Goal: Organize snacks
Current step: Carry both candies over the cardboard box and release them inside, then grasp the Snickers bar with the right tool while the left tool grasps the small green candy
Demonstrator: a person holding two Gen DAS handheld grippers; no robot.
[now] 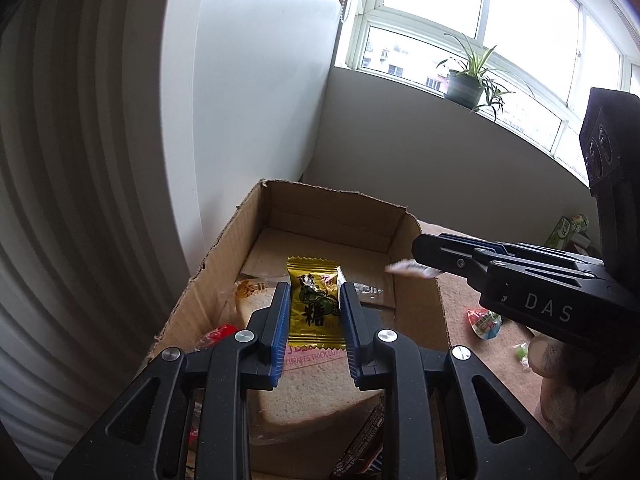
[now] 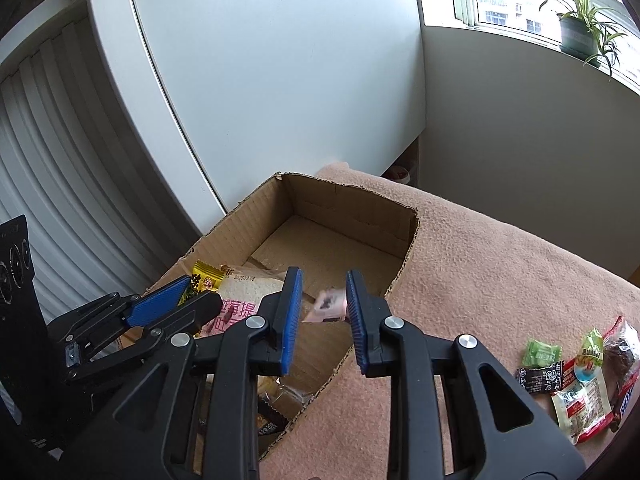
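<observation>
An open cardboard box [image 1: 224,248] [image 2: 408,240] stands on a tan cloth. My left gripper [image 1: 314,312] hovers over it, fingers wrapped on a yellow candy packet [image 1: 314,304]; the packet also shows in the right wrist view [image 2: 206,278]. Under it lies a bagged bread slice [image 1: 316,388] [image 2: 244,288]. My right gripper [image 2: 322,308] is open above the box's near right wall. A small pink wrapped snack [image 2: 330,305] is blurred in mid-air between its fingers, apart from both pads; it shows as a pale blur in the left wrist view [image 1: 408,268].
Several loose snack packets [image 2: 576,376] lie on the cloth [image 2: 500,264] to the right of the box; some show in the left wrist view [image 1: 484,322]. More packets sit in the box's near end [image 2: 272,416]. A white cabinet and wall stand behind, a potted plant [image 1: 466,86] on the sill.
</observation>
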